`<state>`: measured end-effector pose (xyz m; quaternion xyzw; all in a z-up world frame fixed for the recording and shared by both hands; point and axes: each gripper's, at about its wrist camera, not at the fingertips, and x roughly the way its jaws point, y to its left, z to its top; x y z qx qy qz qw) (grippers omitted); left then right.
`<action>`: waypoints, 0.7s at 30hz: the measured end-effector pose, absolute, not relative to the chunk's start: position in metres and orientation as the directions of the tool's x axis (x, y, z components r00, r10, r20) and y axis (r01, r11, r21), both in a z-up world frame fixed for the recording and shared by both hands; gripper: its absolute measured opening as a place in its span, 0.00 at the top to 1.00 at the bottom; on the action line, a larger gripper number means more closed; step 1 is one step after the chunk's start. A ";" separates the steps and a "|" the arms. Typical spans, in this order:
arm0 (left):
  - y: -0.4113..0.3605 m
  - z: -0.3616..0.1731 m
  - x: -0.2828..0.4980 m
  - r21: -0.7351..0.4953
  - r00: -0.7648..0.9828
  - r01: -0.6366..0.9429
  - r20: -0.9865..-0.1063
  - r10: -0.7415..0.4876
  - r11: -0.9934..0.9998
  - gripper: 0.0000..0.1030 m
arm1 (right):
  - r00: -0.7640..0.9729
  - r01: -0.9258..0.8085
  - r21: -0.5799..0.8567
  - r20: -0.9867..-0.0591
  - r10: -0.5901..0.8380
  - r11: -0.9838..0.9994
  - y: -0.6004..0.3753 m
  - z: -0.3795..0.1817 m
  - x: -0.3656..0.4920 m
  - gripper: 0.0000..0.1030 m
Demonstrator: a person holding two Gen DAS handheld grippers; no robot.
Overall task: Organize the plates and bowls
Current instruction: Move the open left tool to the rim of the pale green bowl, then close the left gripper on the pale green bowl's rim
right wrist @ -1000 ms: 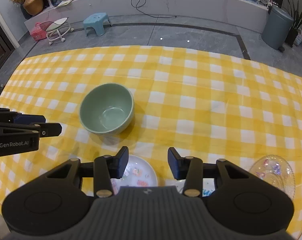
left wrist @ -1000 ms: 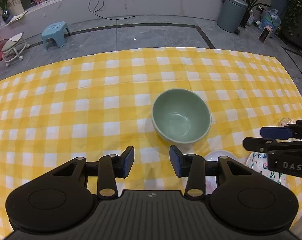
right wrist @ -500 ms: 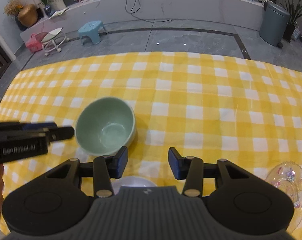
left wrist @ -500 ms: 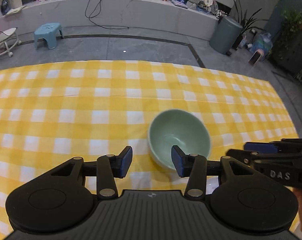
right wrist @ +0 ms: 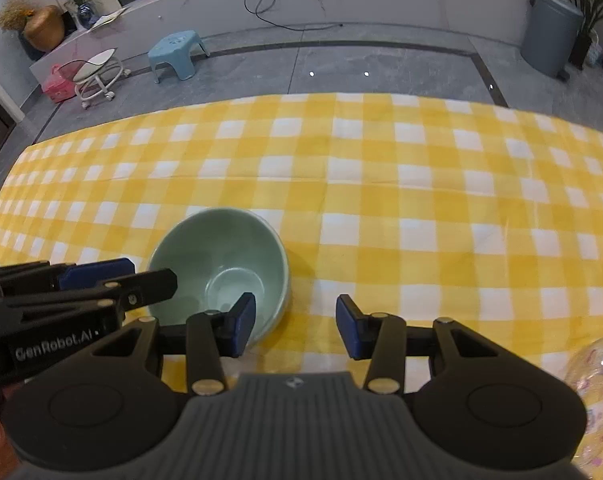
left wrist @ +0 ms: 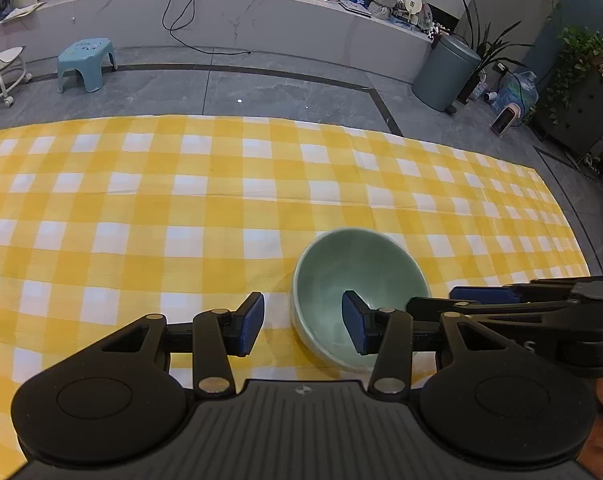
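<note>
A pale green bowl (left wrist: 353, 276) stands upright on the yellow checked cloth; it also shows in the right wrist view (right wrist: 221, 264). My left gripper (left wrist: 302, 328) is open and empty, its right finger over the bowl's near rim. My right gripper (right wrist: 296, 328) is open and empty, its left finger over the bowl's near right rim. Each gripper shows from the side in the other's view, the right one (left wrist: 473, 300) and the left one (right wrist: 141, 276), both reaching to the bowl's rim. A clear patterned glass plate (right wrist: 597, 392) lies at the near right.
The yellow checked cloth (left wrist: 181, 208) covers the table. Beyond its far edge is grey floor with a blue stool (left wrist: 85, 62), a grey bin (left wrist: 445, 72) and a low white ledge.
Both grippers have moved nearer to the bowl and closer together. The white plates at the near edge have dropped out of view behind the gripper bodies.
</note>
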<state>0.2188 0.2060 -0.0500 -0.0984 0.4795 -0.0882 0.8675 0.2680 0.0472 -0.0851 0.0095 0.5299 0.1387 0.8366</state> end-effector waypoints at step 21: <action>0.204 -0.069 0.218 -0.301 0.505 0.033 -0.818 -0.276 0.953 0.84 | 0.358 -0.195 0.194 -0.899 0.254 0.961 0.065 -0.110 0.273 0.83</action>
